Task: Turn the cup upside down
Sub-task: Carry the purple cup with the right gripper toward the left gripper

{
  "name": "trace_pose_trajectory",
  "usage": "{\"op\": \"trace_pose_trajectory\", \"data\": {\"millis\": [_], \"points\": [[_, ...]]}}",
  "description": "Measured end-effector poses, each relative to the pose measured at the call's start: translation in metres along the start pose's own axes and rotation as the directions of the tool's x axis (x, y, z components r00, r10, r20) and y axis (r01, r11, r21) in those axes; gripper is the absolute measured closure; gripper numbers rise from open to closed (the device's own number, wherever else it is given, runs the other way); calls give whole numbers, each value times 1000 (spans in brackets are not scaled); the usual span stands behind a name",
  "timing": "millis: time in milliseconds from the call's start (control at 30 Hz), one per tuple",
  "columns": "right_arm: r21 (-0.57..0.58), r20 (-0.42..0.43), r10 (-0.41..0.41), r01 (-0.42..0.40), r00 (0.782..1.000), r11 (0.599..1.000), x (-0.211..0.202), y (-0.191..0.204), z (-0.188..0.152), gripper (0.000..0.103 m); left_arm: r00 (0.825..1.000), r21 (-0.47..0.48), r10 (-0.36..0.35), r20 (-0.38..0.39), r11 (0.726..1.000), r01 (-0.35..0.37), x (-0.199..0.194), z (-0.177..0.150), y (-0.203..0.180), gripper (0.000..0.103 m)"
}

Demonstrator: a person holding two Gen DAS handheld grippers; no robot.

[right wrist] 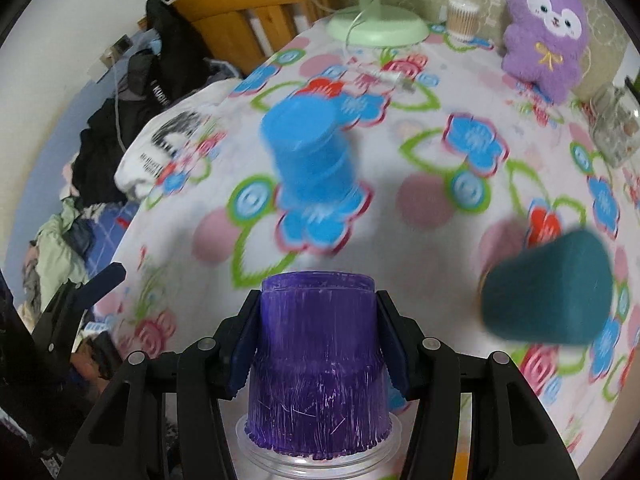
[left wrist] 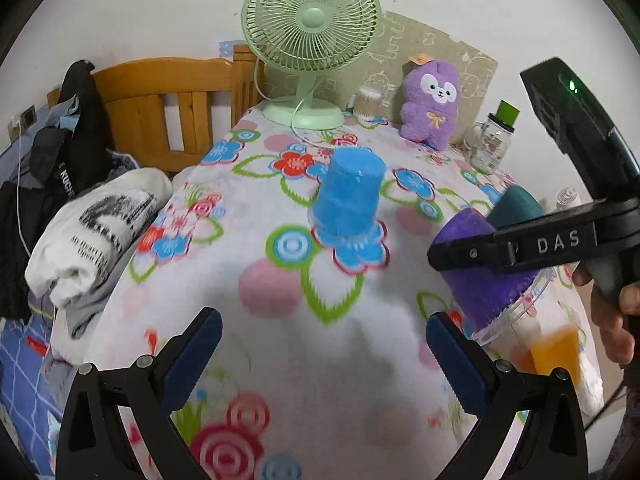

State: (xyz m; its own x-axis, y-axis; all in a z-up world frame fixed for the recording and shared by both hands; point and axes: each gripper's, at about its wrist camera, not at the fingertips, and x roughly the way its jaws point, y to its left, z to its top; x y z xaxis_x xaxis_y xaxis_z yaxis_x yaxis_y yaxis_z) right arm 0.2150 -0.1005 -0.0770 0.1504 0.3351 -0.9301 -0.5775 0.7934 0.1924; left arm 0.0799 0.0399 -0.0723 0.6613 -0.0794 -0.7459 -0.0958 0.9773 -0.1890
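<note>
My right gripper [right wrist: 316, 312] is shut on a purple cup [right wrist: 316, 364], its base pointing away from the camera and its clear rim towards the wrist. In the left wrist view the same purple cup [left wrist: 480, 280] hangs tilted in the right gripper [left wrist: 464, 252] above the table's right side. A blue cup [left wrist: 348, 200] stands upside down mid-table; it also shows in the right wrist view [right wrist: 308, 152]. A teal cup [right wrist: 548, 288] lies to the right, upside down or tilted. My left gripper [left wrist: 324, 356] is open and empty over the near table.
A floral tablecloth [left wrist: 280, 280] covers the table. At the back stand a green fan [left wrist: 308, 40], a purple plush toy [left wrist: 430, 104], a glass jar [left wrist: 490, 144] and a small container [left wrist: 366, 102]. An orange cup [left wrist: 556, 352] sits near right. Clothes and a wooden bed frame [left wrist: 160, 96] are left.
</note>
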Motion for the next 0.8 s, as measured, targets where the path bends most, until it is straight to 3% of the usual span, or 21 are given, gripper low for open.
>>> {"op": "trace_pose_trajectory", "data": {"millis": [233, 400, 733, 800], "points": [[37, -16, 45, -45, 999, 998, 6, 22, -54, 45, 1000, -6, -16, -9, 1000, 16, -33, -35, -2, 0], [51, -47, 7, -5, 999, 999, 20, 31, -76, 45, 999, -9, -23, -28, 1000, 22, -40, -54, -5, 0], [60, -79, -2, 7, 997, 998, 34, 34, -87, 44, 999, -15, 0, -52, 1000, -1, -39, -67, -7, 0], [68, -81, -5, 10, 997, 998, 33, 32, -85, 36, 998, -16, -1, -57, 1000, 0, -38, -66, -7, 0]]}}
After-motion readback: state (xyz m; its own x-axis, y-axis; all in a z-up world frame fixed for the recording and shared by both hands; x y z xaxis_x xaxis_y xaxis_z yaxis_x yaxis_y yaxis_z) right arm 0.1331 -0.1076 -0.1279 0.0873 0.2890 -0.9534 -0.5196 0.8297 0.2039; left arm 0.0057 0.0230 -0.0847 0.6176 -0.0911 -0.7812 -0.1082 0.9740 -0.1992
